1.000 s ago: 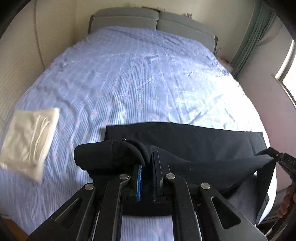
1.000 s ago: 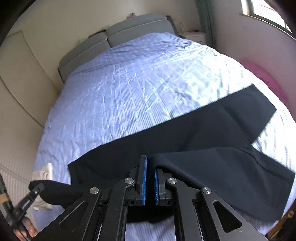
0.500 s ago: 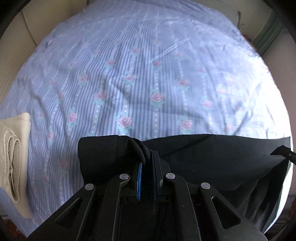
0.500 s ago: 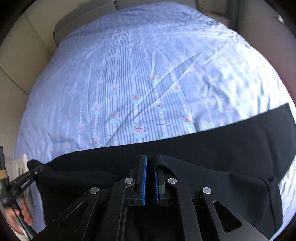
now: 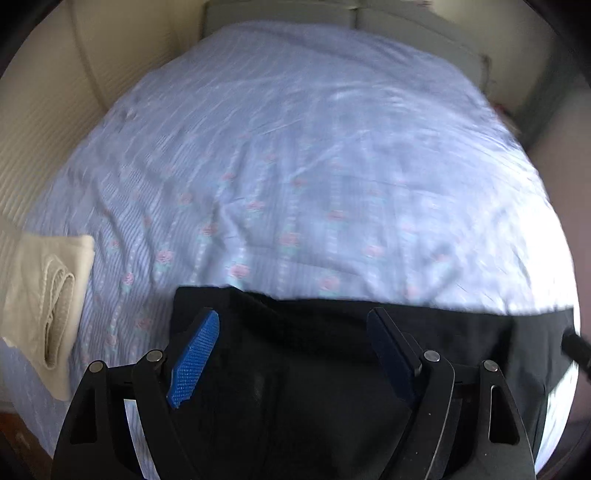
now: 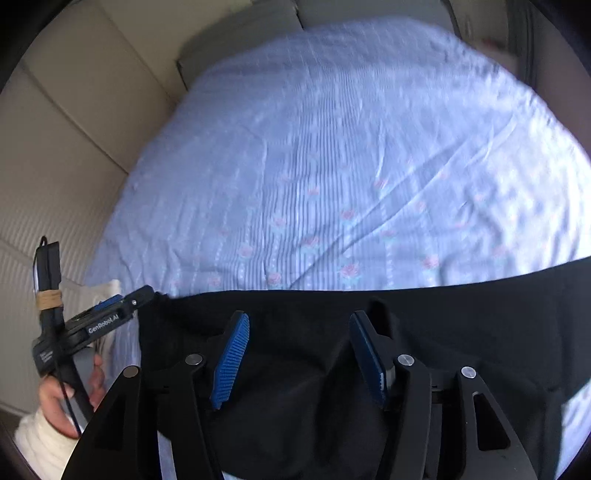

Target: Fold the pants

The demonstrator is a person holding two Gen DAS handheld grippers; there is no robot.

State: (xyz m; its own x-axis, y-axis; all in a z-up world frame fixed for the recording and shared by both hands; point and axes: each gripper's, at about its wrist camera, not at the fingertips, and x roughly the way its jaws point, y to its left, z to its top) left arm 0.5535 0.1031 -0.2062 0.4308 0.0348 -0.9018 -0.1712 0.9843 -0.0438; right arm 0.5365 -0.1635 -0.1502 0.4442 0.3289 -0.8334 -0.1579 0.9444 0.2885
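A: From where does the left wrist view look?

B: It sits behind the left hand-held gripper [image 5: 291, 354] and looks forward along its fingers, low over the near edge of the bed [image 5: 295, 147], toward the headboard [image 5: 277, 11] at the top of the frame. The black pants [image 5: 332, 369] fill the bottom, very near.

A: And the right wrist view?

B: The same way, behind the right hand-held gripper [image 6: 299, 354], facing the headboard [image 6: 369, 11] too.

A: What do both views share?

B: The blue flowered sheet, the pants [image 6: 461, 317], and the folded cream cloth [image 5: 44, 295] at the left edge. The right view also shows the left hand-held gripper [image 6: 110, 310] at its lower left.
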